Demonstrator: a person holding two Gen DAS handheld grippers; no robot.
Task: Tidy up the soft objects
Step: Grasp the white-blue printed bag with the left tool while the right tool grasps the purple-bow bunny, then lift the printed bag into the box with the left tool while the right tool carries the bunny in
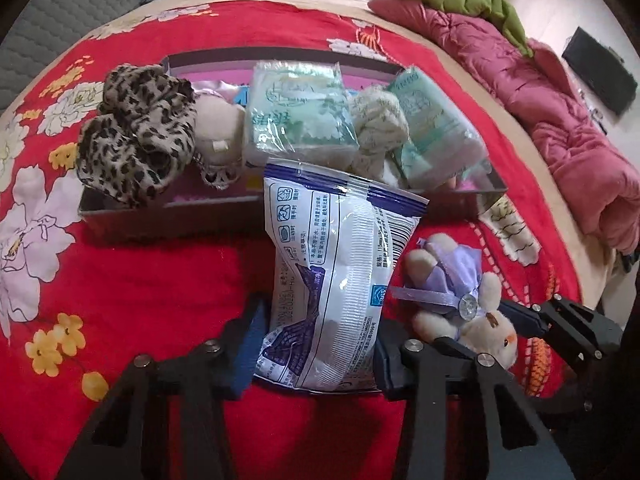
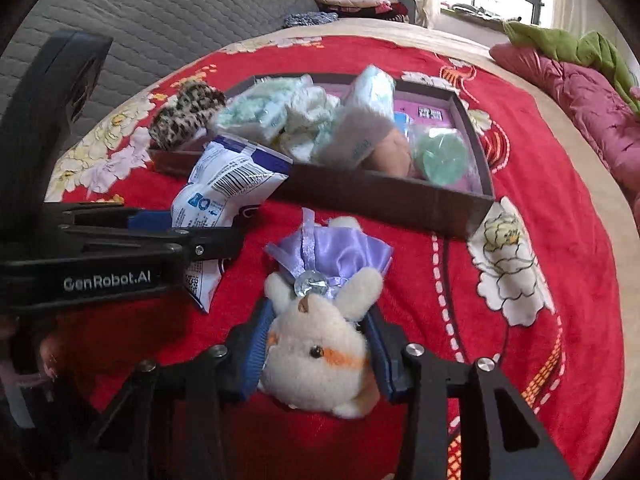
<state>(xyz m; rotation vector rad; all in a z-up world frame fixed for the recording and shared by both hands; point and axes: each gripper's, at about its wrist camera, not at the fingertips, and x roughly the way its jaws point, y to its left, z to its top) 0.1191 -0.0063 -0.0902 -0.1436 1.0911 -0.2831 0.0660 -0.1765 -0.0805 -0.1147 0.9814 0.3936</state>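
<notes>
Now: pick-up step | left hand-held gripper (image 1: 316,344) clenched on white-and-blue plastic packet (image 1: 332,276), near side of tray (image 1: 168,208) | right hand-held gripper (image 2: 318,354) grasping plush rabbit (image 2: 320,344) on red bedspread (image 2: 520,160) | next: lift both, carry into tray's free right end.

The left tongs (image 1: 316,350) are matte black, built of angular struts joined by round silver screw heads, with blue ribbed pads lining the inner faces of the fingers. The right tongs (image 2: 318,354) are the same make: black linkage arms, silver pivots, blue grooved pads (image 2: 256,344). In the right wrist view, the left tool's side bears white lettering "GenRobot.AI" on a black body, with small screws along its finger bar.
</notes>
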